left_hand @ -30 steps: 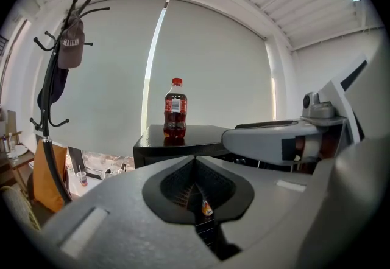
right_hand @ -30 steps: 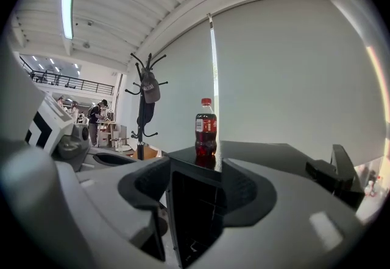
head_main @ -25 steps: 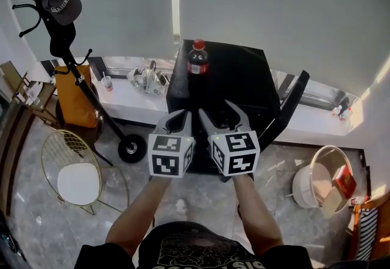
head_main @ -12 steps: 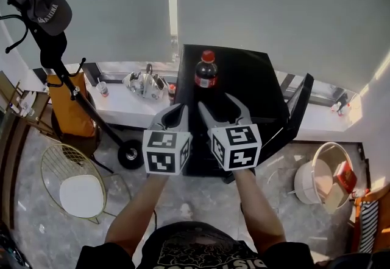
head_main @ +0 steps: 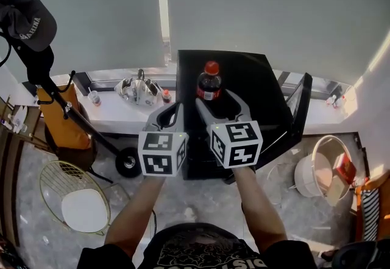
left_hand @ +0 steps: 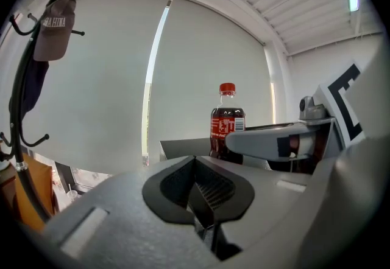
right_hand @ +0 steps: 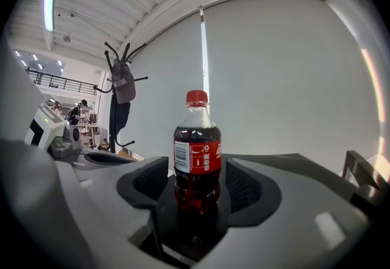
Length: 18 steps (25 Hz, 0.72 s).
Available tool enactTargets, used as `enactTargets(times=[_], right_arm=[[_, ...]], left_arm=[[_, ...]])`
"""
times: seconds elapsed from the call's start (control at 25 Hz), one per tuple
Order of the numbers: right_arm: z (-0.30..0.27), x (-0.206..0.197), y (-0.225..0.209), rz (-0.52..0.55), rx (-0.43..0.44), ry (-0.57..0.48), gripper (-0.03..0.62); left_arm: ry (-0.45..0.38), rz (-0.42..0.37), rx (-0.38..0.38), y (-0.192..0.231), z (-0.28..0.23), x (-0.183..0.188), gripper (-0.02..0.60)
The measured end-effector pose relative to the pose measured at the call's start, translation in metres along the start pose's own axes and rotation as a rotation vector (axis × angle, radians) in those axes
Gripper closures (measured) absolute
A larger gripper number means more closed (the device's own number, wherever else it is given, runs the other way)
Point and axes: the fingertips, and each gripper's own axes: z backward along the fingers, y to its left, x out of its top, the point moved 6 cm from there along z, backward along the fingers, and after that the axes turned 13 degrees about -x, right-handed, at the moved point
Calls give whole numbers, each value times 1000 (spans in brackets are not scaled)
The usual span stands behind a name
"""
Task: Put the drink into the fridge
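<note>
**Bottle [head_main: 209, 81] on top of the fridge [head_main: 250, 73]**

The bottle stands upright between the opening fingers [head_main: 239, 106] of the right gripper [head_main: 217, 103], touching neither. The left gripper [head_main: 172, 111] lies just to the left. The fridge door [head_main: 298, 109] stands open at right. A ledge [head_main: 116, 109] runs left of the fridge, with a coat rack [head_main: 46, 79] and chair [head_main: 73, 192] before it. A bucket [head_main: 317, 173] sits on the floor at right.
</note>
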Motion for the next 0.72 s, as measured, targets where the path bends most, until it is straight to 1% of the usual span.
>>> enactTargets(times=[0.36,0.72], right_arm=[[-21,1,4,3,-23,24,307],[-28,2,4,-4,-15,20,307]], left_arm=[[-7,5,-31,18,-12,1,577],[-10,-3,-62,20,-19,-1,577]])
